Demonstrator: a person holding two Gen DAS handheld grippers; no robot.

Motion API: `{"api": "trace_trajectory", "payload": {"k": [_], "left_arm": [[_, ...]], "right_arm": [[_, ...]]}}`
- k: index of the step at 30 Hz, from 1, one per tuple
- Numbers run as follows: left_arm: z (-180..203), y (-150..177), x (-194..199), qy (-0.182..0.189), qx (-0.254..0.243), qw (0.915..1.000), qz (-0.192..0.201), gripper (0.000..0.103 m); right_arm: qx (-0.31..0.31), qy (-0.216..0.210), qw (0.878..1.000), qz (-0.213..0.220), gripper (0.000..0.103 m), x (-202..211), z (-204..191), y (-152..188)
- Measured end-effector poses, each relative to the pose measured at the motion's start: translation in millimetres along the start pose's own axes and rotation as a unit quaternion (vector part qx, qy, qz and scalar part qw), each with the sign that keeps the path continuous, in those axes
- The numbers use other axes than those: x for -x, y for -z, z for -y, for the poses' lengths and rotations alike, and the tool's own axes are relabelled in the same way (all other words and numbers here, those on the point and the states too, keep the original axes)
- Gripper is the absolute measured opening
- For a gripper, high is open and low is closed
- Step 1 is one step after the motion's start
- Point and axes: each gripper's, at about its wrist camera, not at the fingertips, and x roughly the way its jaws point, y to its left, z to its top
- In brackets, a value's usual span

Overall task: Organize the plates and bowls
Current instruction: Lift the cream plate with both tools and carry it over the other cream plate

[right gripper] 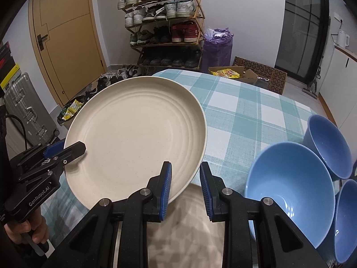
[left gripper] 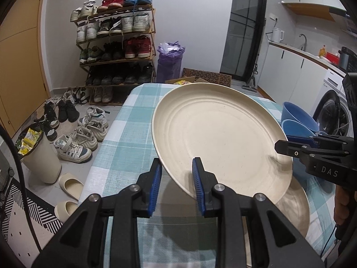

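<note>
Teal-and-white checked cloth covers the bench (left gripper: 125, 134), and behind it, at the upper centre of both views, a wooden shoe rack (left gripper: 116, 40) stands against a white wall with more shoes scattered on the floor at the left. A round cream plate with ringed grooves (left gripper: 218, 138) is held tilted above the bench by both grippers. In the left wrist view the left gripper (left gripper: 176, 185) has its blue-padded fingers (left gripper: 156, 185) narrowed on the plate's near rim at lower centre, while the right gripper (left gripper: 290, 144) pinches the rim at the right edge. In the right wrist view the same plate fills the centre left. Beneath it, at the bottom of both frames, a second cream plate (right gripper: 191, 223) lies flat on the bench. 3 blue bowls (right gripper: 290, 189) sit close together on the cloth at the right of the right wrist view, the nearest just beside the right gripper's fingers.
</note>
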Motion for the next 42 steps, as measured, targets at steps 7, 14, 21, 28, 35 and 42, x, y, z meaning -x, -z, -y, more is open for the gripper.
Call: {"api": "trace_trajectory", "payload": {"k": [7,14,21,28,35,42], "left_arm": [[14.4,6.0,-0.2,0.006,-0.013,0.9999,-0.008,0.026],[25.7,10.4,0.8,0.01,-0.023,0.9996,-0.012,0.027],[36.6,16.9,5.4,0.016,-0.035,0.9992,-0.015,0.027],[46.7,24.4,10.4,0.02,-0.048,0.9985,-0.017,0.027],[53.7,32.8,12.5,0.023,-0.057,0.9978,-0.024,0.027],[58.9,43.5,15.1,0.026,-0.064,0.9971,-0.032,0.027]], "right_arm": [[-0.01,0.005,1.0,0.001,0.026,13.0,10.6,11.2],[-0.017,0.01,1.0,0.001,0.026,22.6,18.3,21.2],[-0.023,0.013,1.0,0.001,0.026,32.0,22.9,31.0],[-0.03,0.016,0.999,0.001,0.026,39.2,30.1,41.8],[-0.036,0.017,0.999,-0.001,0.026,43.7,34.7,50.5],[-0.04,0.016,0.999,-0.006,0.026,44.7,36.5,60.5]]}}
